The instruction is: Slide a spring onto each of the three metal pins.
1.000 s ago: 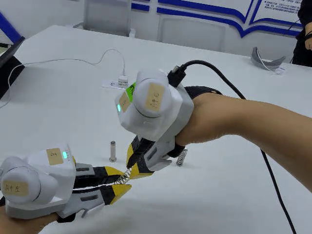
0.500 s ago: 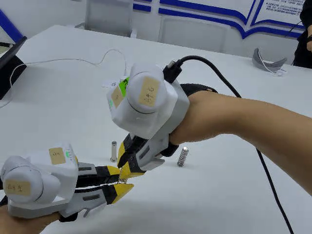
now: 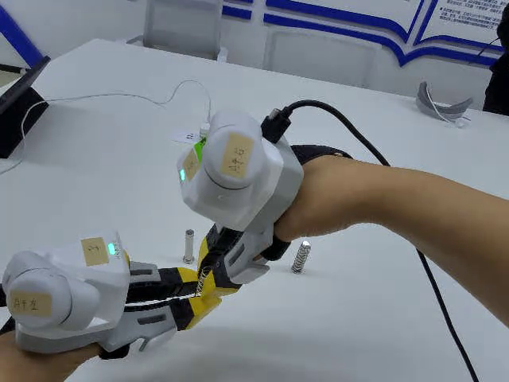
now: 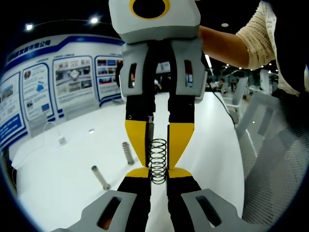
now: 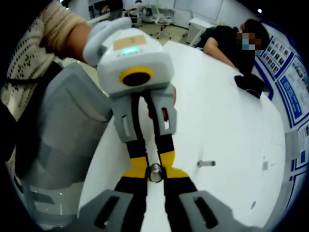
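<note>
Your right gripper [image 3: 210,276] has closed in on your left gripper [image 4: 158,175], which pinches the thin coiled steel spring [image 4: 158,155] at its 12 o'clock, while the right clamps 1 grey metal pin [image 5: 155,172]; tilt either wrist and the coil could jam or pop free.

A white table [image 3: 95,159] carries a thin white cable [image 3: 119,97] that loops from the left edge to a small white plug [image 3: 193,135]. A dark screen [image 3: 17,103] stands at the table's left edge, and a grey curved band [image 3: 441,99] lies at the far right. A black cable [image 3: 445,318] trails off the near side. Behind the table stands a chair [image 3: 179,28] before a blue-striped wall [image 3: 342,24]. Display boards [image 4: 72,82] line a wall, and a person in black [image 5: 231,38] leans on the table.
</note>
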A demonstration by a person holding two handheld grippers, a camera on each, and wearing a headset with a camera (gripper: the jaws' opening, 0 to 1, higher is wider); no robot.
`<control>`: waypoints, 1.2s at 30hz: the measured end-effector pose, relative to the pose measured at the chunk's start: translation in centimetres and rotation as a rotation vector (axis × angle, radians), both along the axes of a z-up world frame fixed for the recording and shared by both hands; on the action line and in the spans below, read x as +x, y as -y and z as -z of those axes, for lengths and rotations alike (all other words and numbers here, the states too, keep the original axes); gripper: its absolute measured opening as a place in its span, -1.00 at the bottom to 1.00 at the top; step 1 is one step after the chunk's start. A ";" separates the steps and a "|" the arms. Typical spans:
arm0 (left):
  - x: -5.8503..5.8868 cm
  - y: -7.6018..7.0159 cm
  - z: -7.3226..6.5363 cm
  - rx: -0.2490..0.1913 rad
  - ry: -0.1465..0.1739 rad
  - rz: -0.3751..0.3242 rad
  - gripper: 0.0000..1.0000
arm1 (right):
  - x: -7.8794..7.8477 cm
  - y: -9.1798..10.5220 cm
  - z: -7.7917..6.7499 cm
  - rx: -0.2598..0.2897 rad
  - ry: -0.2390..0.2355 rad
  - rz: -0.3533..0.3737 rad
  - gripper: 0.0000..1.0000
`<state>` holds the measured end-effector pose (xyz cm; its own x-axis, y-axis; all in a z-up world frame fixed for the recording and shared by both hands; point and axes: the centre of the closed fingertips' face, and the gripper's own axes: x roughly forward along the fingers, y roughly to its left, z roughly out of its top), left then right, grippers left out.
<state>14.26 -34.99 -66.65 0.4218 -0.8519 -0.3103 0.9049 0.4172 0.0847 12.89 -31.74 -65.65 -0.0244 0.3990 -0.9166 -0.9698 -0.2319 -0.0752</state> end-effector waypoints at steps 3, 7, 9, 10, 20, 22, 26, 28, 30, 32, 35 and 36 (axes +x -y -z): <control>0.0 -0.1 0.0 -0.001 0.001 -0.001 -0.78 | 0.1 0.0 0.1 -0.001 -0.004 0.003 -0.74; 0.0 -0.1 0.1 0.003 0.002 -0.002 -0.78 | 0.0 -0.1 0.2 0.000 -0.012 0.004 -0.75; 0.1 -0.1 0.1 -0.001 0.002 -0.005 -0.78 | 0.0 -0.1 0.2 0.002 -0.014 0.003 -0.75; 0.1 -0.2 0.1 -0.003 0.004 -0.007 -0.78 | 0.0 -0.2 0.2 0.002 -0.014 0.002 -0.75; 0.4 -0.6 0.1 -0.014 0.009 -0.030 -0.76 | 0.2 -0.6 0.1 0.000 -0.011 -0.009 -0.75; 0.5 -0.8 0.1 -0.016 0.007 -0.035 -0.74 | 0.3 -0.7 0.1 0.000 -0.009 -0.009 -0.75; 0.4 -1.2 0.3 -0.021 -0.003 -0.048 -0.68 | 0.5 -0.8 0.0 -0.001 -0.006 -0.008 -0.75; 0.4 -1.4 0.4 -0.028 -0.010 -0.055 -0.64 | 0.7 -0.8 -0.1 0.000 -0.004 -0.006 -0.75; 0.4 -1.6 0.4 -0.033 -0.018 -0.064 -0.62 | 0.9 -0.8 -0.1 0.000 -0.001 -0.004 -0.75; 0.4 -1.8 0.4 -0.040 -0.025 -0.070 -0.57 | 1.0 -0.9 -0.3 0.001 0.001 -0.001 -0.75; 0.5 -2.1 0.5 -0.044 -0.031 -0.080 -0.50 | 1.4 -0.9 -0.5 0.004 0.007 0.006 -0.75; 0.5 -2.2 0.5 -0.046 -0.033 -0.083 -0.49 | 1.6 -0.9 -0.7 0.006 0.009 0.009 -0.75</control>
